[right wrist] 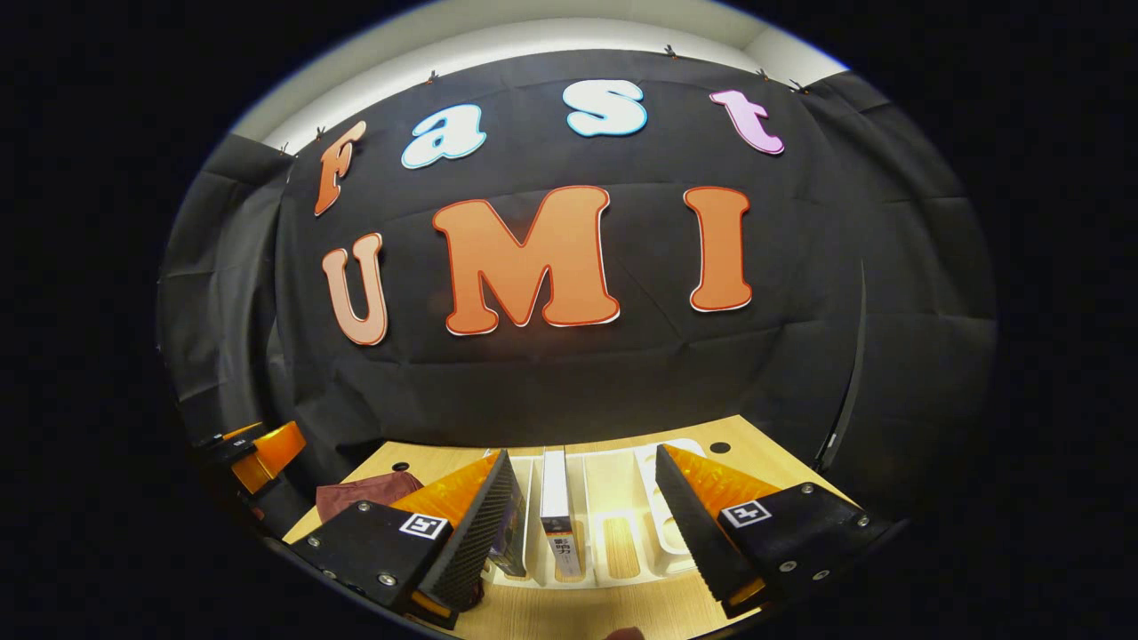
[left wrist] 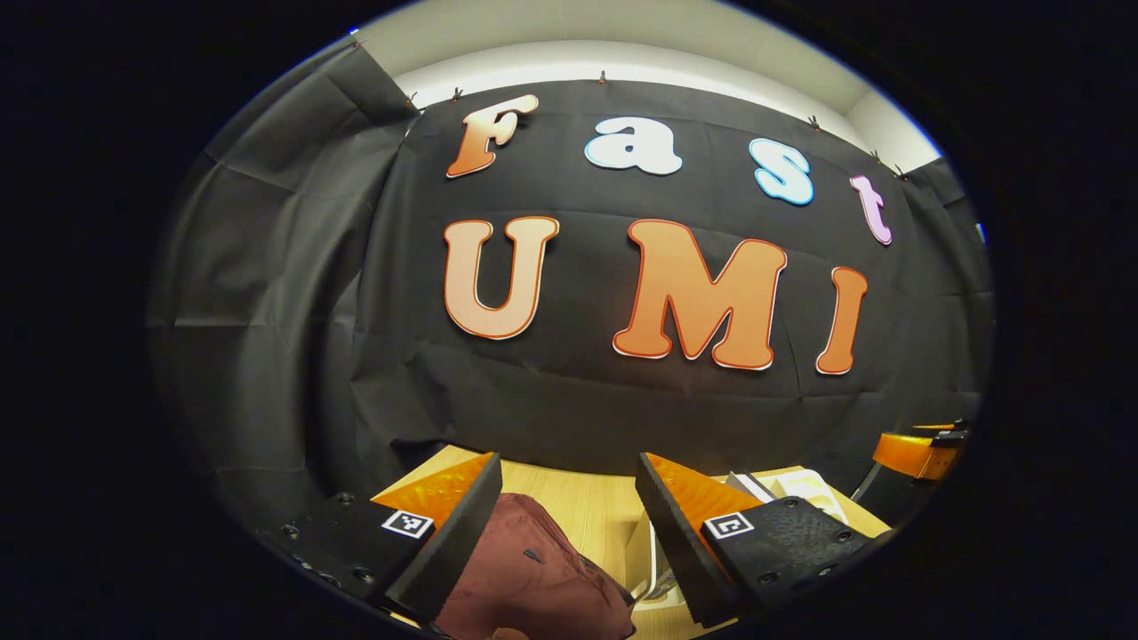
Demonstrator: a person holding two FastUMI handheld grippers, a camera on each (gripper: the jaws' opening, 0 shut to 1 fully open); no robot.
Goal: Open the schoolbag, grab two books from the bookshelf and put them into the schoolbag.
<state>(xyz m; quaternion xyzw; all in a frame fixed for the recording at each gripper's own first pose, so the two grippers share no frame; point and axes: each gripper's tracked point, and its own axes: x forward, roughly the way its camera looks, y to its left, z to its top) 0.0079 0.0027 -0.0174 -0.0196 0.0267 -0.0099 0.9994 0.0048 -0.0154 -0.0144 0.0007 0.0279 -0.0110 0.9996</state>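
schoolbag [left wrist: 524, 569]: maroon, low centre of the left gripper view, on the counter [left wrist: 578, 498] between the left tongs [left wrist: 569, 524]
left tongs: released, empty, nearer the bag
right tongs [right wrist: 582, 524]: spread, empty
bookshelf [right wrist: 613, 533]: white rack, bottom centre of the right gripper view, dead ahead
book [right wrist: 557, 516]: upright, spine toward the right tongs, long axis running away

Schoolbag [right wrist: 369, 492] lies left of bookshelf [right wrist: 613, 542] holding upright book [right wrist: 557, 516].
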